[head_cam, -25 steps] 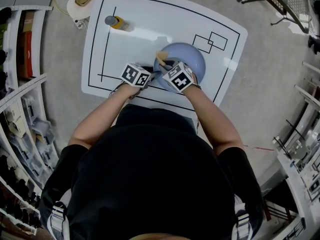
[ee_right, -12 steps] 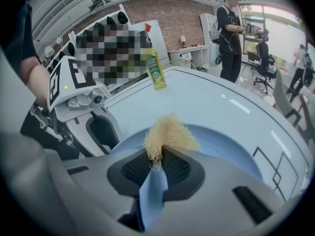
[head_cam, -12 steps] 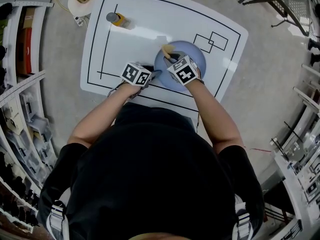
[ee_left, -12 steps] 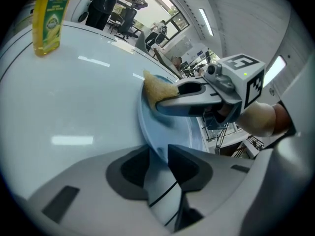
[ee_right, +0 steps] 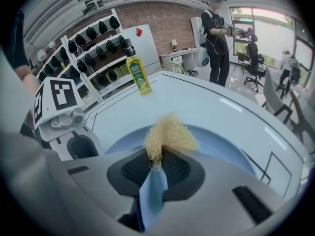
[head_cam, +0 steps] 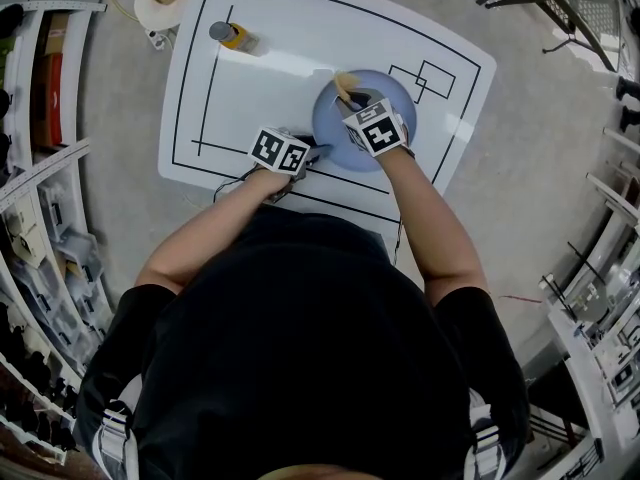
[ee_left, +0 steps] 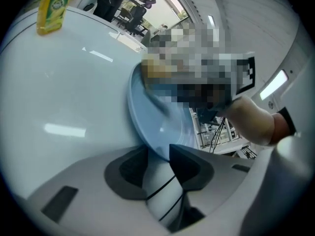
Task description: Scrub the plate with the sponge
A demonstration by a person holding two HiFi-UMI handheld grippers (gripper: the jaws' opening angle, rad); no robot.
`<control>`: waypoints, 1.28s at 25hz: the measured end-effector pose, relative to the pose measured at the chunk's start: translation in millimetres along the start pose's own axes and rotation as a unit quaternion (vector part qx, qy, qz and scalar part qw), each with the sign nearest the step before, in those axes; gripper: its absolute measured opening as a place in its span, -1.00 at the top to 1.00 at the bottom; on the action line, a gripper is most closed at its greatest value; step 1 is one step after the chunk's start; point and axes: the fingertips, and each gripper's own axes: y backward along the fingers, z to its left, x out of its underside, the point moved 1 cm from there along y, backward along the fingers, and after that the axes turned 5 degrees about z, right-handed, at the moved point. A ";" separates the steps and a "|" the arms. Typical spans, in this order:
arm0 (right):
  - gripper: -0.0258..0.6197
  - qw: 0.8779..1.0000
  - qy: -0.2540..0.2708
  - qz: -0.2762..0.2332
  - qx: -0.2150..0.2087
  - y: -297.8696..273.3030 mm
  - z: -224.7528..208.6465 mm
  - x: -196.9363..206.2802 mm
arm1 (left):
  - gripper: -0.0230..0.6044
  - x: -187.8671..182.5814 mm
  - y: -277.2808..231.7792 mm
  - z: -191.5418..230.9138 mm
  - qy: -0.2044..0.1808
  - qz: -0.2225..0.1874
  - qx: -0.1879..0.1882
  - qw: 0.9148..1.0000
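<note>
Right gripper view: right gripper (ee_right: pixel 160 156) clamped on sponge (ee_right: pixel 170 131), working the far side of plate (ee_right: pixel 224 144). Left gripper (ee_left: pixel 158 154) jaws have just been opening, near-left rim loose between them; re-pinch before pressing harder.

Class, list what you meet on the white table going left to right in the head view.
Yellow bottle → left gripper, jaws just opened wider about the blue plate's rim → blue plate → drawn rectangles.
</note>
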 end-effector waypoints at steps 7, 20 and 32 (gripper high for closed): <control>0.74 0.999 -0.040 -0.016 0.016 8.0 -25.9 4.6 | 0.48 1.6 -10.8 -9.9 0.023 -0.002 0.013 1.000; 0.74 0.993 -0.091 -0.011 0.074 24.0 -57.6 22.2 | 0.48 1.3 -13.9 -11.4 0.038 -0.006 0.021 0.999; 0.74 0.988 -0.102 0.039 0.110 49.9 -72.2 67.1 | 0.57 2.5 -14.6 -12.3 0.098 -0.039 0.044 0.994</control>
